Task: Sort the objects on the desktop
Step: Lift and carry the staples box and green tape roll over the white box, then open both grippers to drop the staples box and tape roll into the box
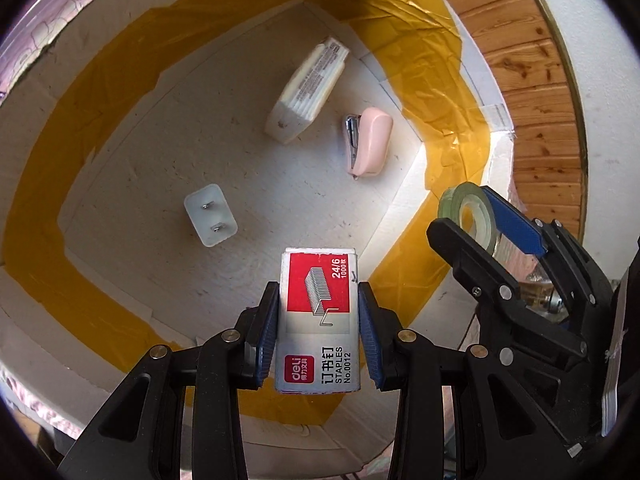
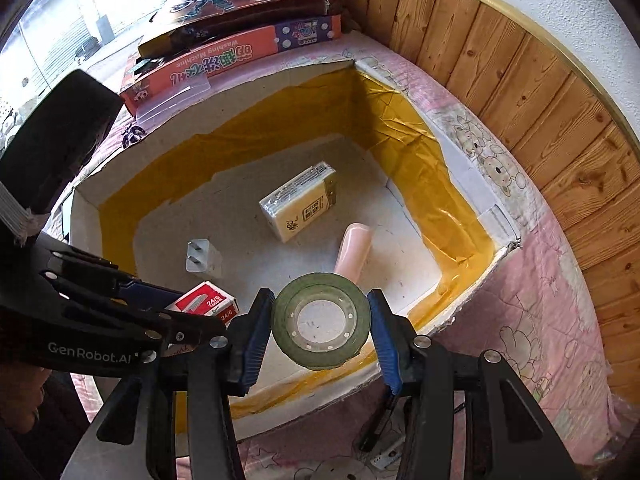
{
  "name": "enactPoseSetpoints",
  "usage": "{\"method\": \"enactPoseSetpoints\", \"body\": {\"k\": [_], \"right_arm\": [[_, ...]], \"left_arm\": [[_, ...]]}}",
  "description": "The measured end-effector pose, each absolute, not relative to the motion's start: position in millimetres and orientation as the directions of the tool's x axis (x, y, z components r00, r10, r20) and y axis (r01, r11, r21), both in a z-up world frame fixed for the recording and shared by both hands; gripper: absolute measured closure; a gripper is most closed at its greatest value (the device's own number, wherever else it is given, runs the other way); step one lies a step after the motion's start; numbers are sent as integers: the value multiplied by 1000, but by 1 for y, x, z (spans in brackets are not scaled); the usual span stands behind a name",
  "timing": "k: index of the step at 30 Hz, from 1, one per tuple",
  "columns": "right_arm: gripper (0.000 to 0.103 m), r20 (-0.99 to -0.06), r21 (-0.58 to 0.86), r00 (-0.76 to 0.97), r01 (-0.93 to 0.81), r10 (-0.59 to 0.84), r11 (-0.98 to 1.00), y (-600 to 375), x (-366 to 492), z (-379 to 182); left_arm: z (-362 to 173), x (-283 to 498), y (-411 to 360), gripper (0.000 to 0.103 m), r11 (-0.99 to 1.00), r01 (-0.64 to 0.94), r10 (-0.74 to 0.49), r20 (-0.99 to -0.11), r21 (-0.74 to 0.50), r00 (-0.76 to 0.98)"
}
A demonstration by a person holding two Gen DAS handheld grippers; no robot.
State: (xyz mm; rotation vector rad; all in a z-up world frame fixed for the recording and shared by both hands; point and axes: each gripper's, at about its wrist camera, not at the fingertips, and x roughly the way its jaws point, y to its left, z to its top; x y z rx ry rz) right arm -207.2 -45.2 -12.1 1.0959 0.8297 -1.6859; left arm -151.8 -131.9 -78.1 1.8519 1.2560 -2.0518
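Observation:
My left gripper (image 1: 319, 320) is shut on a red and white staples box (image 1: 318, 320) and holds it above the open white box (image 1: 120, 168) with yellow tape on its walls. My right gripper (image 2: 320, 324) is shut on a green tape roll (image 2: 320, 320) and holds it over the box's near edge. The roll also shows in the left wrist view (image 1: 468, 216), and the staples box shows in the right wrist view (image 2: 208, 304). On the box floor lie a white plug charger (image 1: 210, 220), a tissue pack (image 1: 308, 92) and a pink stapler (image 1: 370, 140).
The box (image 2: 472, 168) stands on a pink cartoon-print cloth (image 2: 552, 320). Wood panelling (image 2: 520, 80) runs along the right. Flat game boxes (image 2: 240, 48) are stacked behind the box. A white power strip (image 2: 384, 456) lies on the cloth near the bottom.

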Motion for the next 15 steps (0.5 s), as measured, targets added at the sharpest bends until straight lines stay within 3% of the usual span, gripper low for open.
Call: {"method": "enactPoseSetpoints", "body": {"k": [15], "right_arm": [[54, -963, 150, 45, 911, -267, -385, -63, -237, -32]], "left_arm": [[-110, -164, -145, 63, -612, 662, 403, -891, -433, -210]]}}
